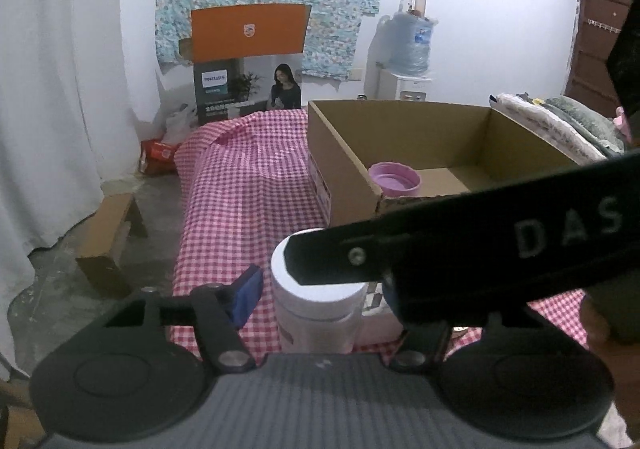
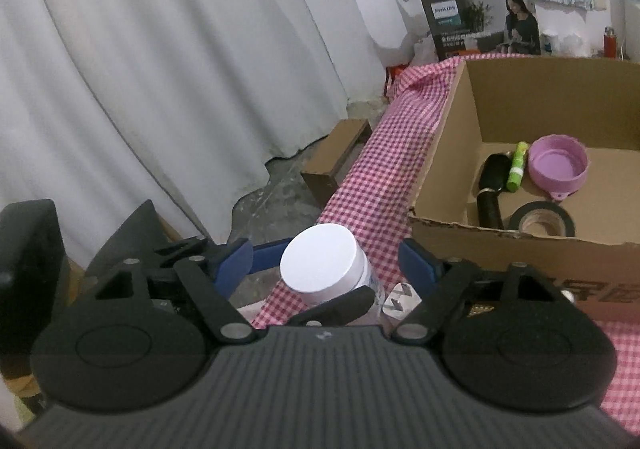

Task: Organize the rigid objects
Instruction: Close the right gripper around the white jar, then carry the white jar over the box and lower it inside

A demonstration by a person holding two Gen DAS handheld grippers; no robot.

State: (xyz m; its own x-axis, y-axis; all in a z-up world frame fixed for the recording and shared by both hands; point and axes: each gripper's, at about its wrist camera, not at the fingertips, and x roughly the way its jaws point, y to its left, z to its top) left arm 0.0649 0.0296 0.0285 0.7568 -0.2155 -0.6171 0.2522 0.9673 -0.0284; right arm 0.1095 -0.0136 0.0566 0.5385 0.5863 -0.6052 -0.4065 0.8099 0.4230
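A white-lidded bottle (image 1: pixel 316 305) stands upright on the pink checked tablecloth (image 1: pixel 244 189). My left gripper (image 1: pixel 316 289) is open, its blue pads either side of the bottle without visibly touching it. My right gripper (image 2: pixel 326 261) is open above the same bottle (image 2: pixel 324 269), and its black body crosses the left wrist view. An open cardboard box (image 2: pixel 448 153) holds a purple lid (image 2: pixel 558 165), a black brush (image 2: pixel 490 189), a green tube (image 2: pixel 517 167) and a black tape roll (image 2: pixel 542 219). A white plug (image 2: pixel 402 303) lies beside the bottle.
A white curtain (image 2: pixel 180 69) hangs on the left. A small cardboard box (image 1: pixel 108 245) sits on the floor beside the table. A Philips carton (image 1: pixel 248 89) stands at the back, with a water dispenser (image 1: pixel 408 49) and folded bedding (image 1: pixel 560 121) to the right.
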